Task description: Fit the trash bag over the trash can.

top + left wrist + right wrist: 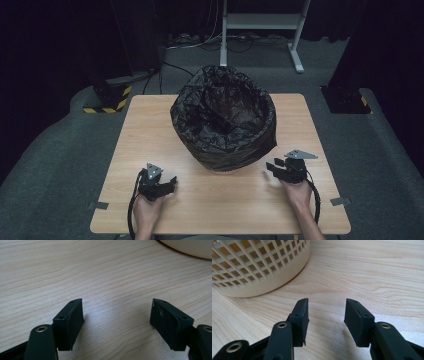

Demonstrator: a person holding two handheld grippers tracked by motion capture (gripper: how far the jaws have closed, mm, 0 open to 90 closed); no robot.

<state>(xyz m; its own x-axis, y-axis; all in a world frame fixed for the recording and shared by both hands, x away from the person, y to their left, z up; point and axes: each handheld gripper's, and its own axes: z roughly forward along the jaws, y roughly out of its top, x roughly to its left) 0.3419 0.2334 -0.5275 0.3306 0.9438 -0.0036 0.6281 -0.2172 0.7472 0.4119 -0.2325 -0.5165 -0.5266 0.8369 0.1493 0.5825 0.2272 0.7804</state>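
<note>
A cream lattice basket lined with a black plastic bag (223,117) stands on the middle of the wooden table (150,130). Its lattice wall (257,265) rises at the upper left of the right gripper view, and its base rim (190,248) shows at the top right of the left gripper view. My left gripper (172,182) rests low over the table near the front left, jaws wide apart with bare wood between them (116,312). My right gripper (270,167) hovers just right of the basket's foot, jaws partly apart and empty (325,311).
Two small grey tape tabs lie at the table's front corners (100,205) (340,201). Beyond the table stand a white desk frame (260,30), cables on the grey floor and a base with yellow-black hazard stripes (107,100).
</note>
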